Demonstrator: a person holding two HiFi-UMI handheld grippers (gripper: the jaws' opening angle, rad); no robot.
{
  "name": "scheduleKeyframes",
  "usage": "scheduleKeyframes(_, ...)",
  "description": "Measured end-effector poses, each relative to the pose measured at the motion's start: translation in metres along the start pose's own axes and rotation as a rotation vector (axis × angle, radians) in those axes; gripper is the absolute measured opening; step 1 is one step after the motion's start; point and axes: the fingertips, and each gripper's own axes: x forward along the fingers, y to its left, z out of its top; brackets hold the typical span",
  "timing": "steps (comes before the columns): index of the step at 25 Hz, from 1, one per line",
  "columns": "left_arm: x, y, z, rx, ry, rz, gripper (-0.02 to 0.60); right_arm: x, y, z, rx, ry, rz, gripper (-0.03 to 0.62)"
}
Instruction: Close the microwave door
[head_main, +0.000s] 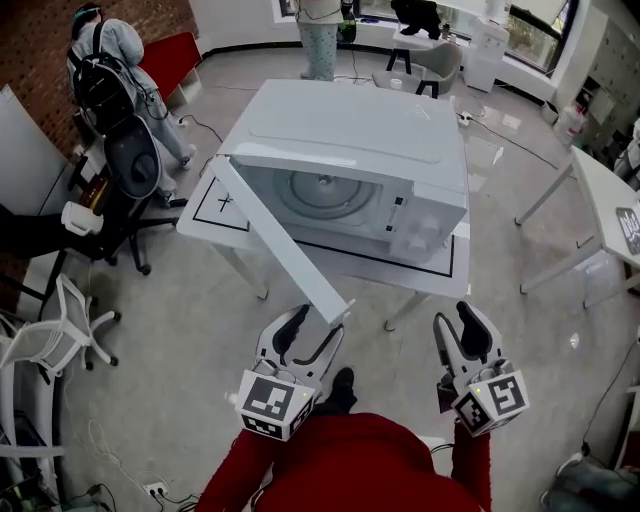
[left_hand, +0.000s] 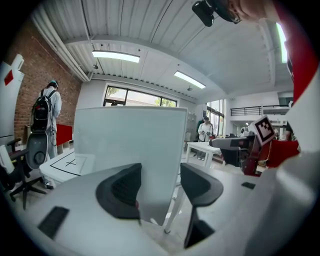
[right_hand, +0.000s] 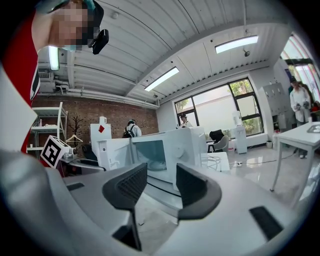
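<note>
Grey floor is surrounding a white table (head_main: 205, 215) bearing black taped lines and a cross, where the white microwave (head_main: 350, 120) is sitting, its door (head_main: 275, 240) standing wide open. The left gripper (head_main: 315, 328) is hovering at the door's free edge, fingers apart; the right gripper (head_main: 455, 325) is gaping empty.

I have the microwave (head_main: 350, 170) on a table (head_main: 215, 210) ahead of me, its door (head_main: 280, 245) swung out from its left side toward me, the free edge standing between the jaws of my left gripper (head_main: 312, 335). My right gripper (head_main: 455, 330) sits right of that, before the table and apart from it. 1 office chair (head_main: 135, 165) stands left of the table and 1 side table (head_main: 610, 200) well off to its right.
</note>
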Motion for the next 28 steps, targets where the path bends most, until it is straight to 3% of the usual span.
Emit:
scheduleKeyframes(16, 0.068, 0.000, 0.012, -0.108, -0.023, -0.115, 0.256, 0.027, -0.021, -0.004, 0.074, -0.041, -0.022, 0.177)
scheduleKeyframes(21, 0.084, 0.000, 0.016, -0.077, -0.019, -0.132, 0.252, 0.027, -0.040, -0.004, 0.029, -0.021, -0.065, 0.177)
scheduleKeyframes(28, 0.107, -0.001, 0.028, -0.057, -0.016, -0.117, 0.250, 0.050, -0.055, 0.012, 0.009, -0.024, -0.028, 0.176)
